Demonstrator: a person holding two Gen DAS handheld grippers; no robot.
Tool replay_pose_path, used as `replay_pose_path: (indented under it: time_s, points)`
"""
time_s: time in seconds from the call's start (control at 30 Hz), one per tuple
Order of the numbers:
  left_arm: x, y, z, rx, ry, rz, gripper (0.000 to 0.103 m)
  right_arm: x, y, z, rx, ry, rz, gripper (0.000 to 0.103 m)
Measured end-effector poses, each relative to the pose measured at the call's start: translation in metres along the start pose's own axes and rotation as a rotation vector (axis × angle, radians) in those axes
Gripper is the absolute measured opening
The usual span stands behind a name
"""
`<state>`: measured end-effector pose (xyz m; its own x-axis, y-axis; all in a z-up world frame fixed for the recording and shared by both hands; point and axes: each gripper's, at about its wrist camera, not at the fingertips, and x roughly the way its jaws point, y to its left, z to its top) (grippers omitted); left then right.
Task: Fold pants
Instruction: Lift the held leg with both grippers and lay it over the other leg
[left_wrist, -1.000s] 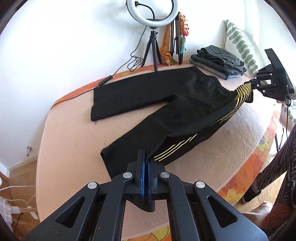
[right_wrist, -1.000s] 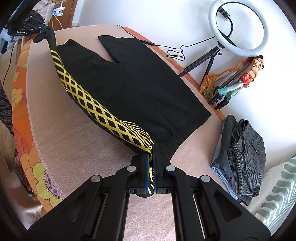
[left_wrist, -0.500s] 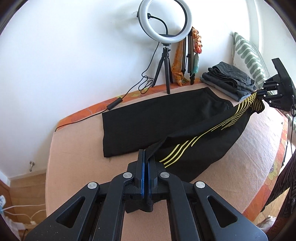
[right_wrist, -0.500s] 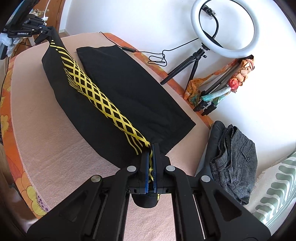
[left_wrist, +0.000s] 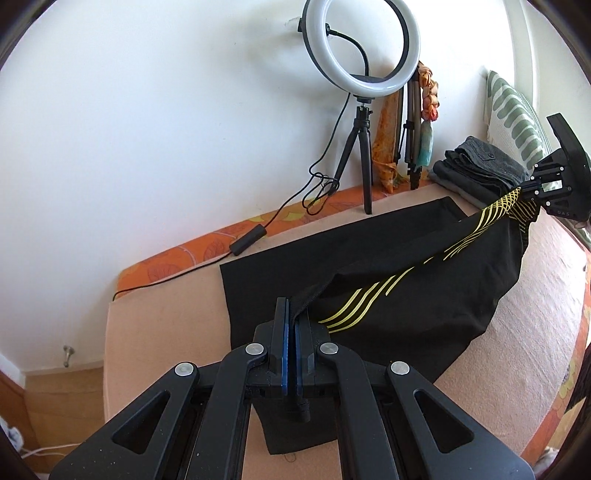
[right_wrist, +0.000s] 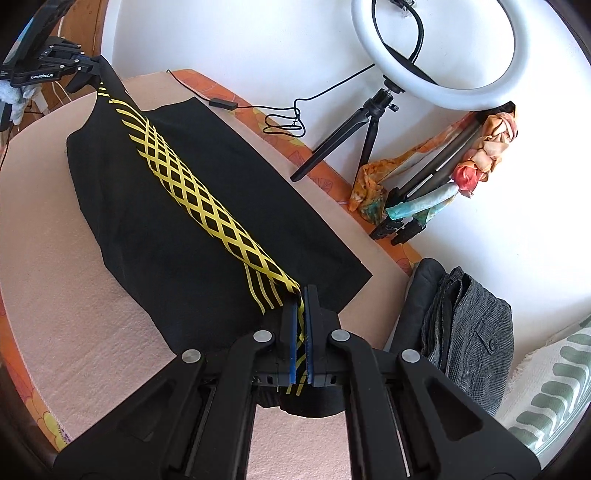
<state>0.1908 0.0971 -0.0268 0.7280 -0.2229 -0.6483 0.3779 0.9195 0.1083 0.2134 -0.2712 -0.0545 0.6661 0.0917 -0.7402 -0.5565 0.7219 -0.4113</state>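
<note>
Black track pants (right_wrist: 177, 229), yellow lattice stripe — one leg raised taut between both tongs, long axis running tong to tong; other leg lay flat on the bed (right_wrist: 55, 266) beyond. Left tongs (left_wrist: 290, 325) clamped shut on the hem, right tongs (right_wrist: 301, 314) on the waistband.

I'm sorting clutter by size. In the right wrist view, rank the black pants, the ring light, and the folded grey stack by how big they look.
1. black pants, clearly largest.
2. ring light.
3. folded grey stack.
The last two look close, and differing nearness makes that order unsure.
</note>
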Motion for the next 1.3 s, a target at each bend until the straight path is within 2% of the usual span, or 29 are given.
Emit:
replay_pose_path:
  time_s: [0.4,0.63,0.8,1.0,1.17,1.23,1.3]
  points:
    - [0.078,0.025,0.031,-0.001,0.083,-0.010,0.001,0.079,-0.031,0.036,-0.005,0.113,0.063,0.003]
    - [0.134,0.038,0.028,-0.023,0.188,-0.029,0.001,0.135,-0.048,0.043,0.026,0.197,0.156,0.003]
    - [0.161,0.038,0.027,0.004,0.240,-0.022,0.001,0.166,-0.052,0.043,0.011,0.233,0.173,0.003]
    - [0.182,0.043,0.026,0.005,0.280,-0.027,0.001,0.184,-0.060,0.041,0.029,0.247,0.202,0.003]
    - [0.189,0.047,0.025,0.010,0.304,-0.004,0.009,0.190,-0.065,0.036,0.063,0.253,0.250,0.003]
    - [0.190,0.050,0.024,0.028,0.310,0.026,0.024,0.190,-0.069,0.034,0.091,0.246,0.260,0.005]
    - [0.186,0.057,0.023,0.009,0.299,0.015,0.027,0.188,-0.072,0.031,0.116,0.240,0.278,0.009]
